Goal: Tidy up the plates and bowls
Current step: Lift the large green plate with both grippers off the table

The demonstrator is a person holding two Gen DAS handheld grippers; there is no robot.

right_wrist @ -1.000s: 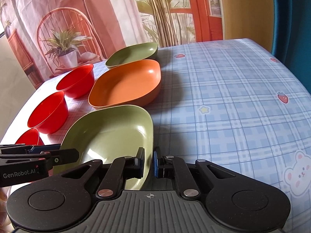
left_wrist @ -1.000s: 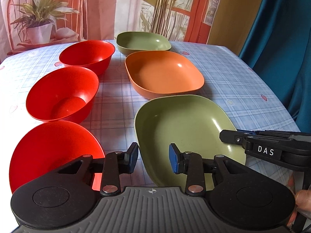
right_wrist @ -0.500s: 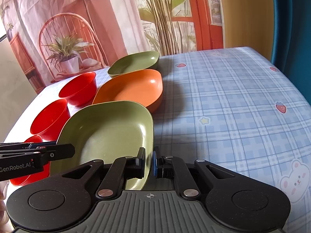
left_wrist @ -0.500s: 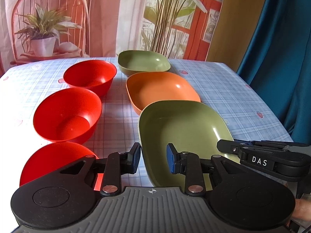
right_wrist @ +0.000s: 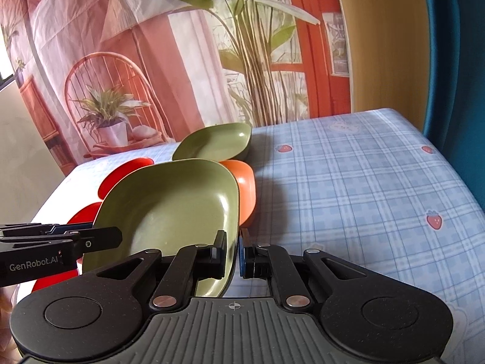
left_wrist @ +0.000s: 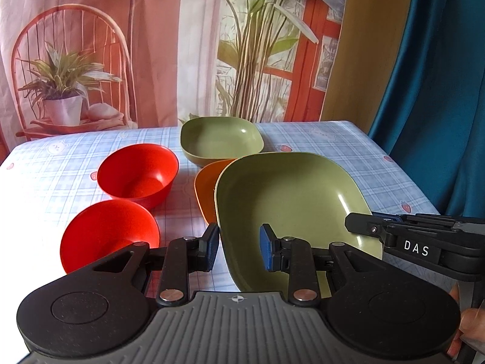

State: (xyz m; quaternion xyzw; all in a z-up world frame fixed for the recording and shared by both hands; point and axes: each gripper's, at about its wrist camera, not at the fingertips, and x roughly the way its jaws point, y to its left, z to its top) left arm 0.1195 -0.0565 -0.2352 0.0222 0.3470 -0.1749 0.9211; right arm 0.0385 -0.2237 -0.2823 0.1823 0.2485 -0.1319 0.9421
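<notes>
Now that the near green plate has come up off the counter, right tongs pinched tight on its rim and left tongs loosely astride the opposite rim, it hangs over the orange plate, ready to stack.

A blue checked tablecloth (dotted with strawberries) covers the table. Behind hangs a printed backdrop. A teal curtain hangs rightward.
</notes>
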